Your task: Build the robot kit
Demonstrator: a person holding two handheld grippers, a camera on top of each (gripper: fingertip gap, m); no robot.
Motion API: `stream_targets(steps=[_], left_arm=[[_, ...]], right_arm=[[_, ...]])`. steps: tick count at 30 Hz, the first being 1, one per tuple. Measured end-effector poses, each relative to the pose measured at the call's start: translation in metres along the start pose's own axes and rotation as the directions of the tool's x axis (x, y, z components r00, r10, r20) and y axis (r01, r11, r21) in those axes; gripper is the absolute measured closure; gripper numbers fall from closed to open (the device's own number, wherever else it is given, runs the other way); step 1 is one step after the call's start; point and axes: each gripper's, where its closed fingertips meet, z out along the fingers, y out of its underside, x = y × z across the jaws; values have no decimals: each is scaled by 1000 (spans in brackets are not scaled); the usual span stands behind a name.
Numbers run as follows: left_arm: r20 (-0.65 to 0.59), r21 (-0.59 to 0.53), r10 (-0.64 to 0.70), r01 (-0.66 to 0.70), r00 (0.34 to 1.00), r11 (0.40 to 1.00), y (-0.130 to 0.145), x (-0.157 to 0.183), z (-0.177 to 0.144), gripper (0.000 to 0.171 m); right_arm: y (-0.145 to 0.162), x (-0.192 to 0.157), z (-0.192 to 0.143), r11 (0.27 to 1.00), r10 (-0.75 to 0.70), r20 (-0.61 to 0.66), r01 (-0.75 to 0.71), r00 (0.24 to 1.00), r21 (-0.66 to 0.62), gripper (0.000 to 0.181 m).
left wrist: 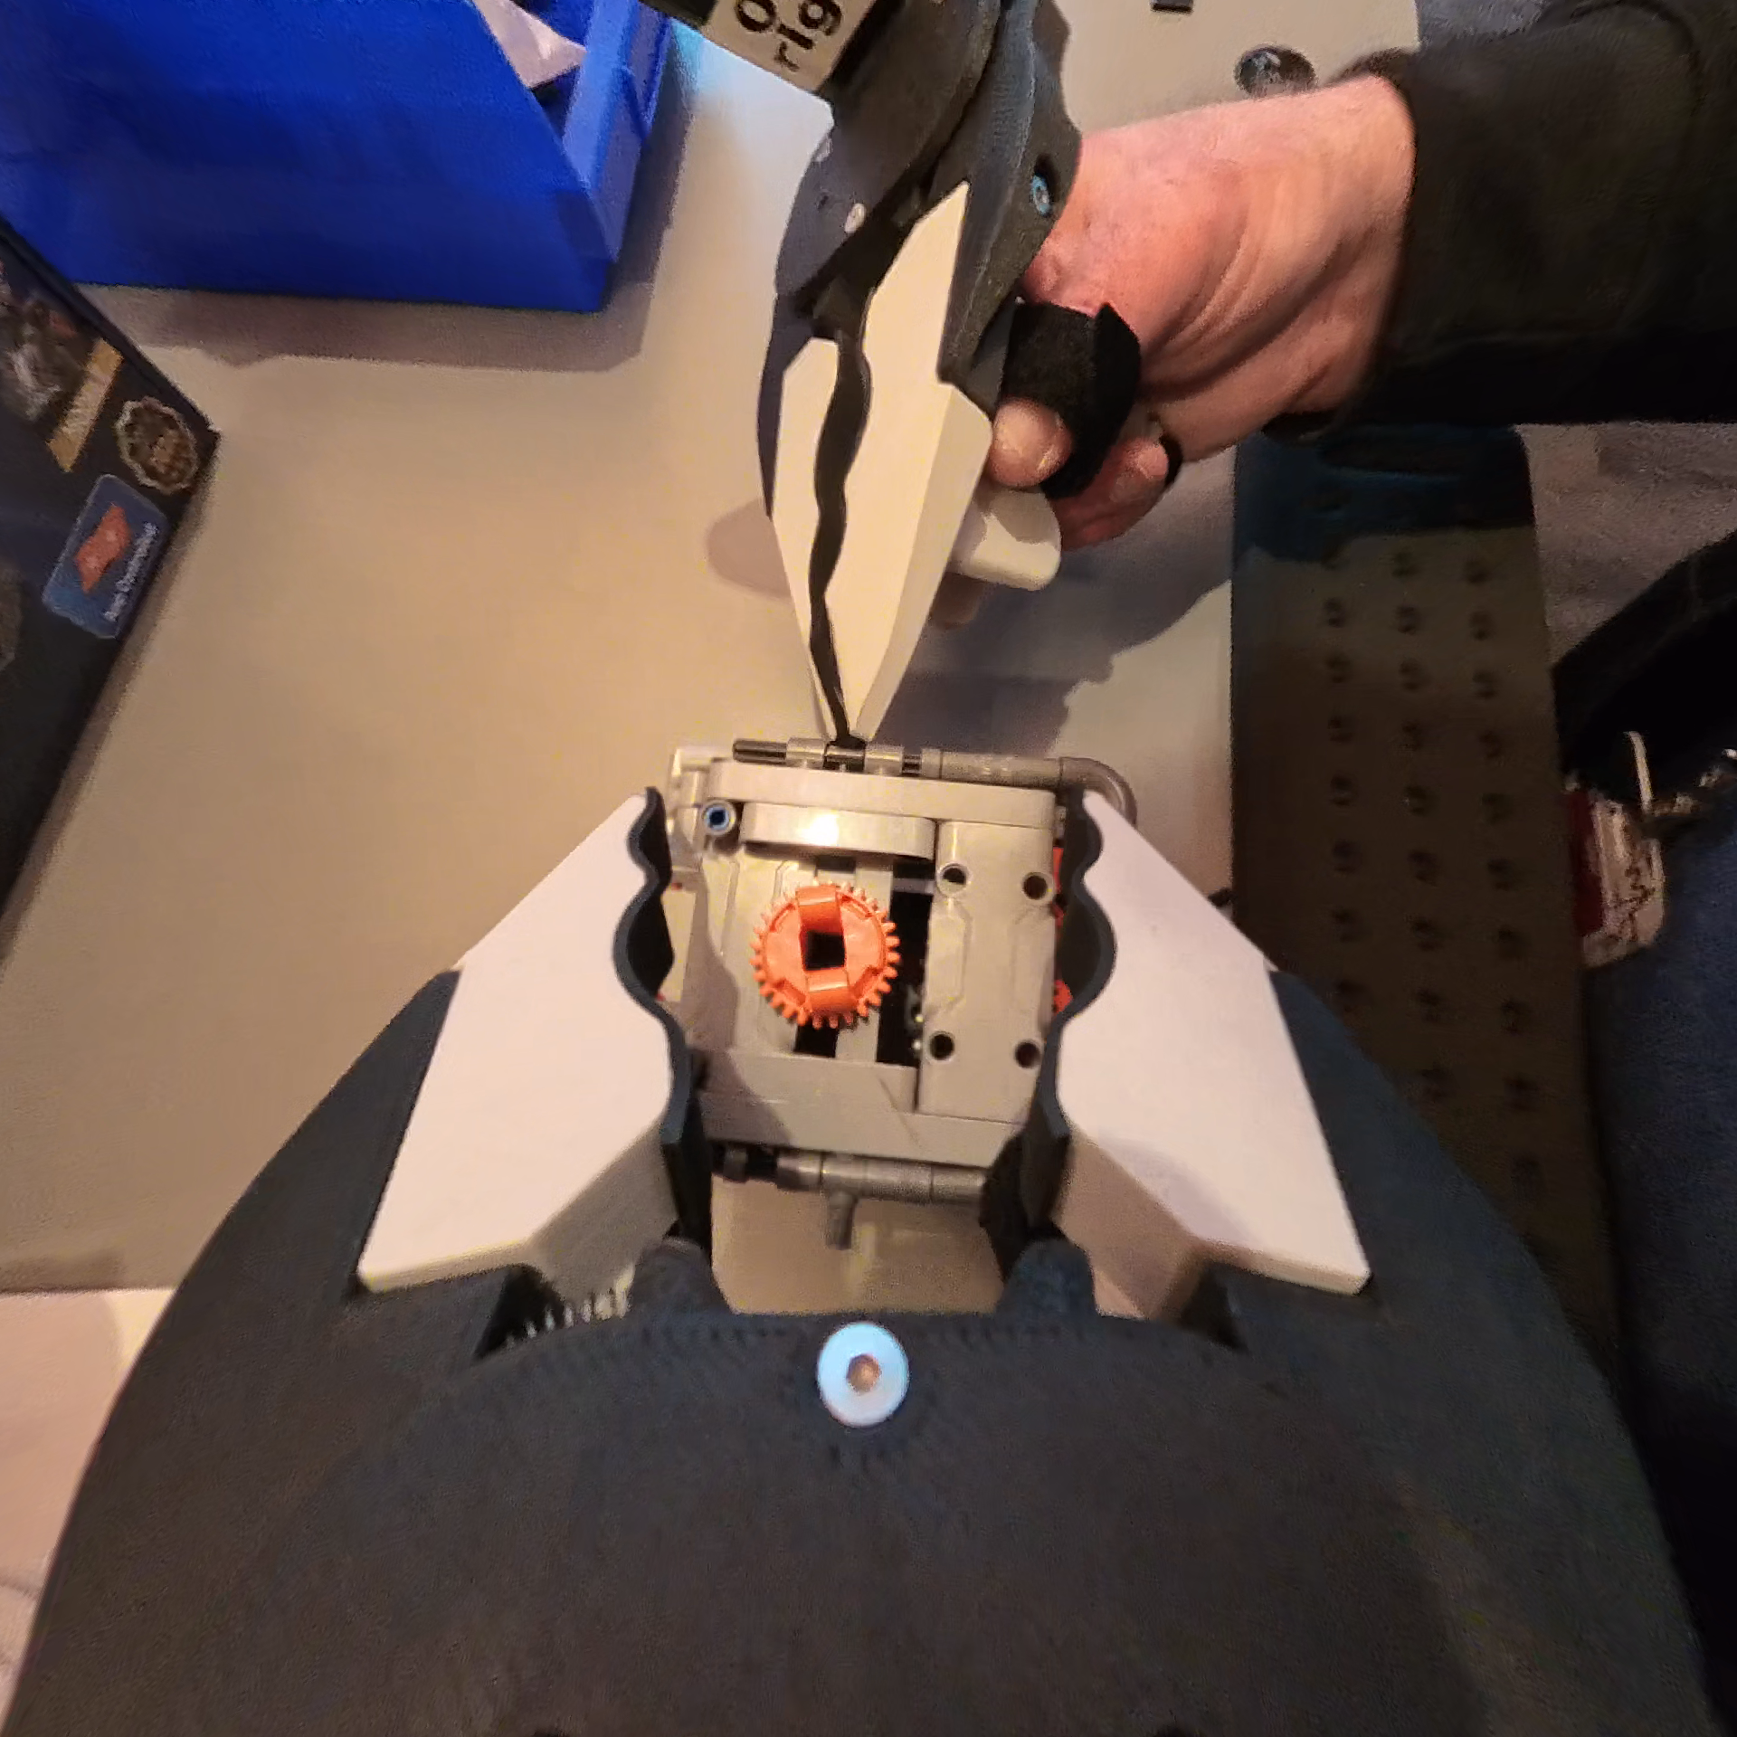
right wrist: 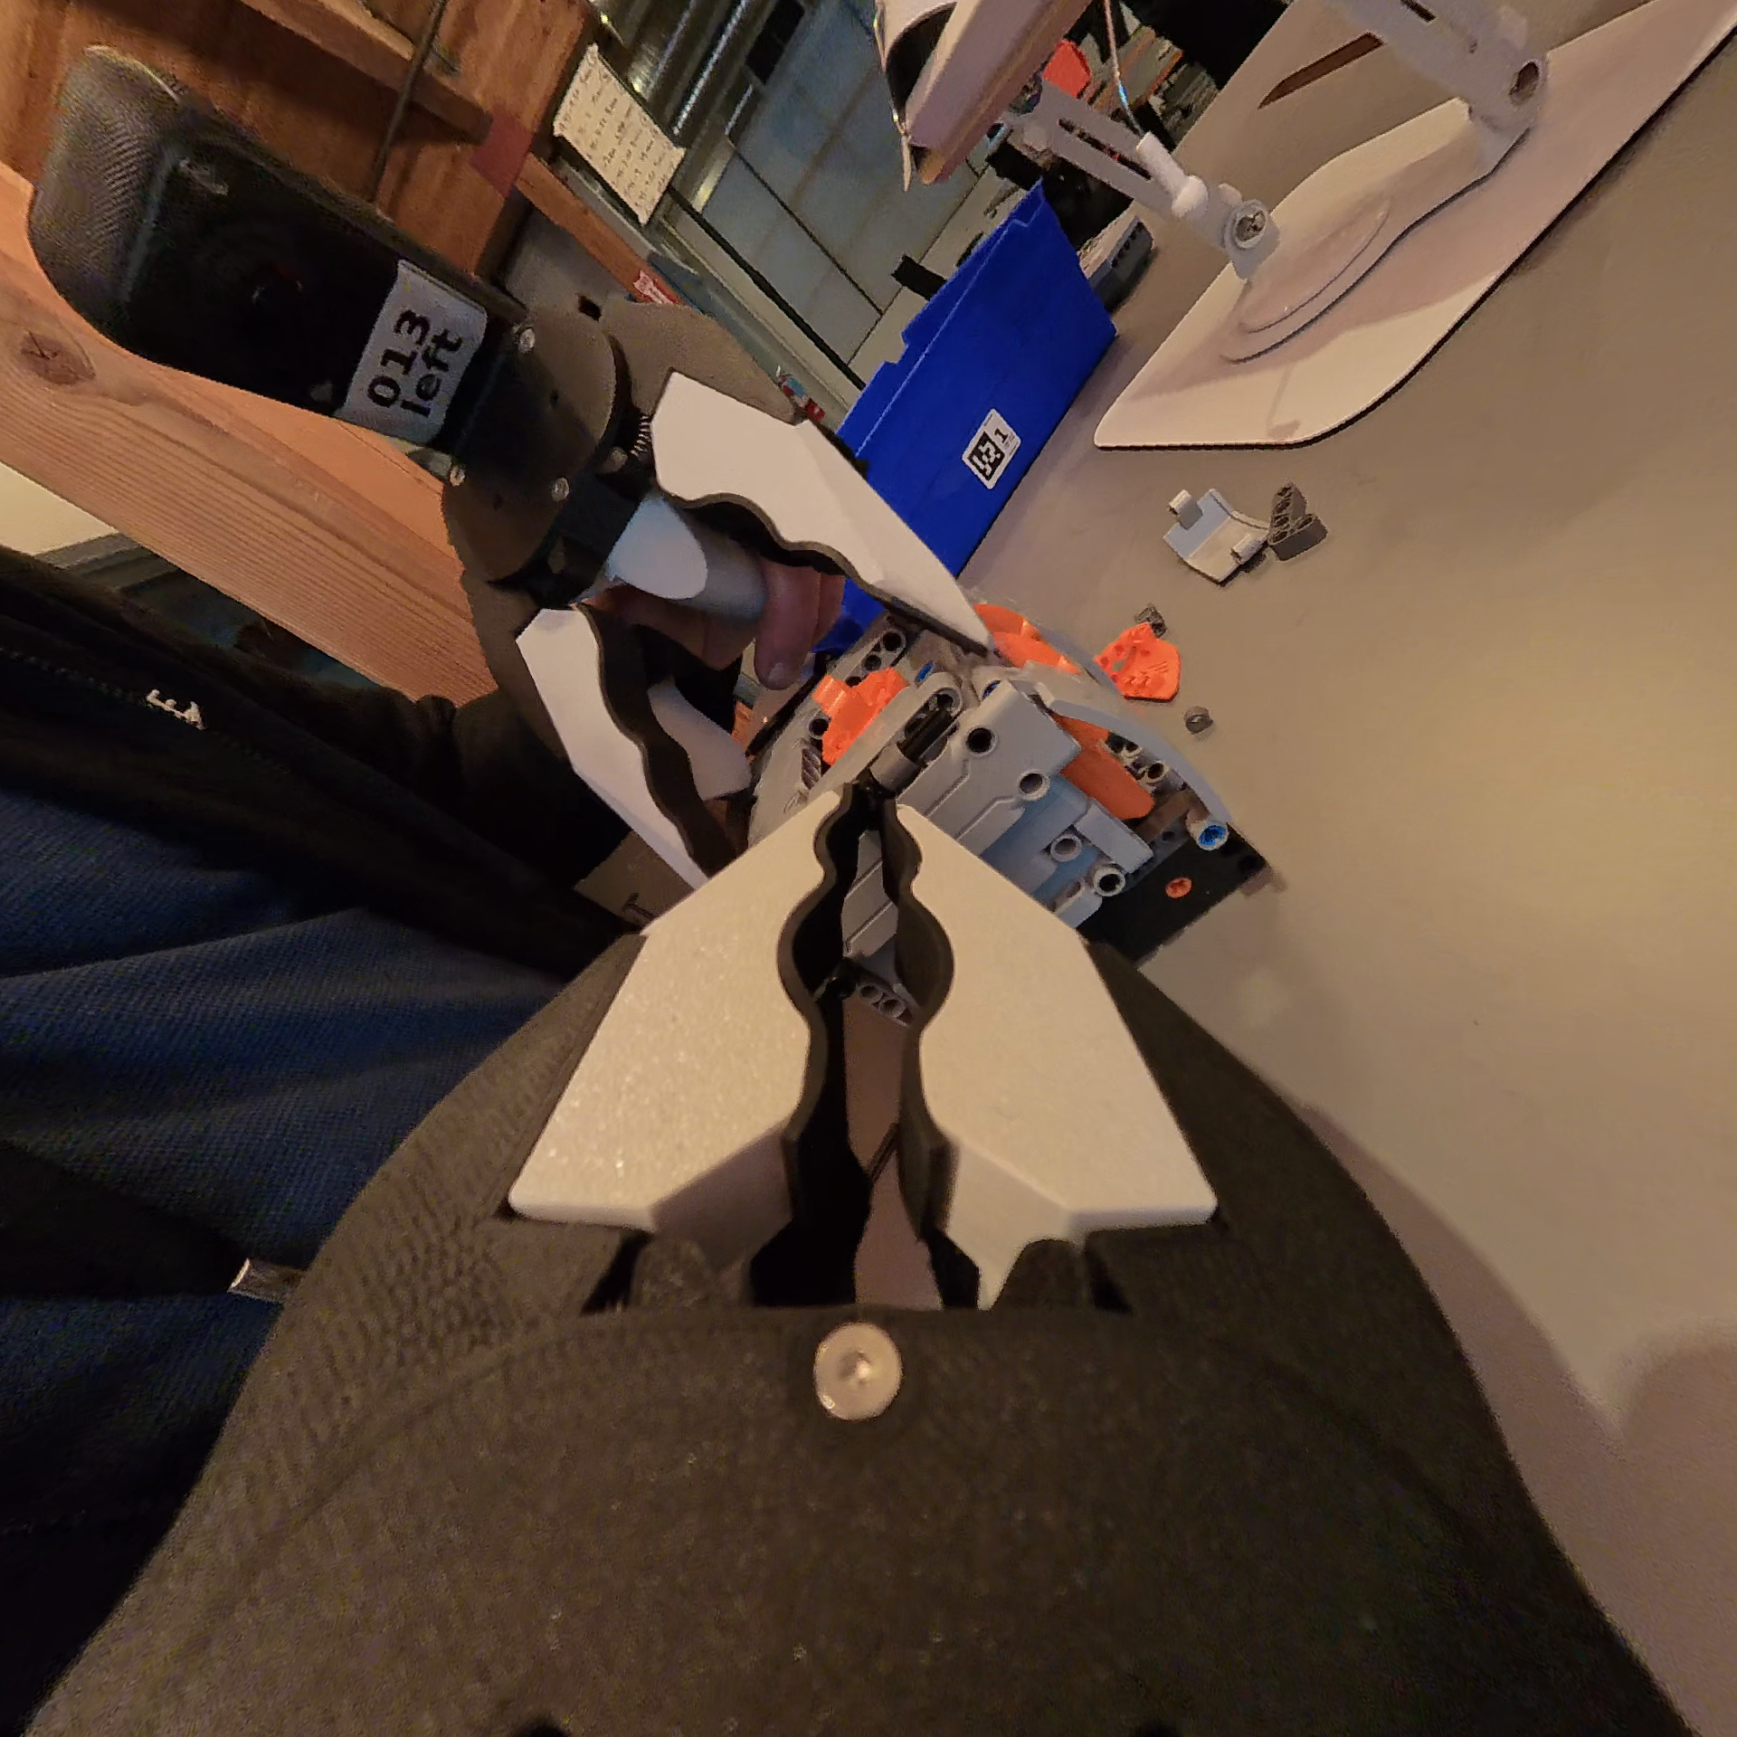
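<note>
My left gripper (left wrist: 869,827) is shut on a grey brick-built assembly (left wrist: 987,949) with an orange gear (left wrist: 799,978) on its face, and grips it by both sides. My right gripper (left wrist: 849,728), held by a hand (left wrist: 1222,282), comes down from above. Its tips are pinched on a small dark pin (left wrist: 846,749) on the rod along the assembly's far edge. In the right wrist view my right gripper (right wrist: 874,804) is nearly closed on that pin (right wrist: 904,752). The left gripper (right wrist: 846,752) clamps the grey and orange assembly (right wrist: 1024,780) just above the table.
A blue bin (left wrist: 329,141) stands at the back left and also shows in the right wrist view (right wrist: 978,404). A dark printed box (left wrist: 85,508) lies left, a dark perforated strip (left wrist: 1410,799) right. Loose grey (right wrist: 1212,536) and orange (right wrist: 1142,663) parts and a white lamp base (right wrist: 1316,329) lie beyond. My two grippers' fingertips are within a few centimetres of each other.
</note>
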Motion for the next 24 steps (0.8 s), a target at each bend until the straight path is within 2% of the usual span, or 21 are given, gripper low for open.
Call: stream_targets(steps=[4, 14, 24], left_arm=[[-55, -5, 17, -17, 998, 1000, 1, 1, 3, 93], [-45, 59, 23, -20, 999, 998, 1, 3, -2, 96], [-36, 37, 66, -65, 997, 997, -3, 7, 2, 99]], right_arm=[[0, 0, 0, 1000, 4, 10, -4, 1000, 4, 180], [0, -2, 2, 999, -40, 0, 40, 999, 16, 181], [4, -3, -8, 995, -100, -39, 100, 994, 4, 180]])
